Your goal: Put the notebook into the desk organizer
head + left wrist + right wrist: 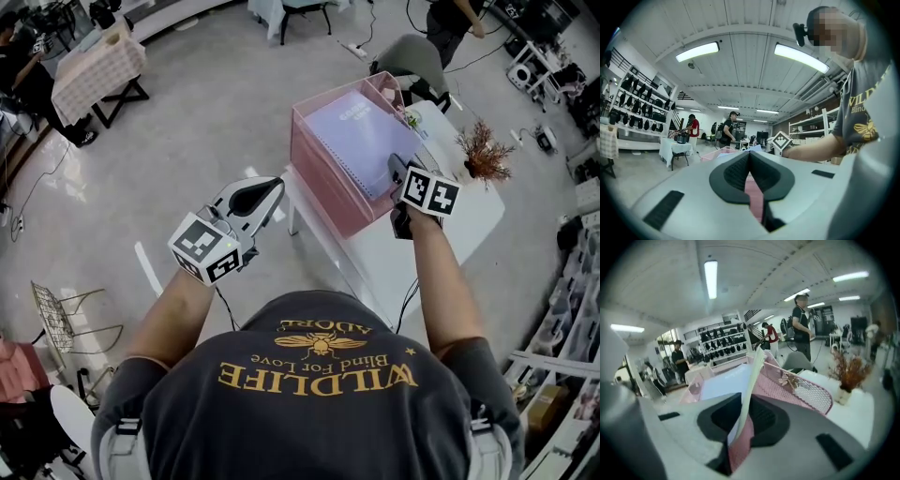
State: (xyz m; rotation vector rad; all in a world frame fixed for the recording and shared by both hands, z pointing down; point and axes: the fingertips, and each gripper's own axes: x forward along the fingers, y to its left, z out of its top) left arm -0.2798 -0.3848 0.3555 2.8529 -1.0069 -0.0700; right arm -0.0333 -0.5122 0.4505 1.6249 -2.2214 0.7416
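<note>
On a white table (459,230) in a busy workshop, the right gripper (740,427) pinches the near edge of the lavender spiral notebook (361,131), which lies tilted inside the pink mesh desk organizer (323,187). The left gripper (267,194) hangs beside the table, jaws pressed together on nothing. Released while leaning, the notebook could flop or snag the mesh rim, and a careless pull-back might drag the light organizer towards the table's edge.
</note>
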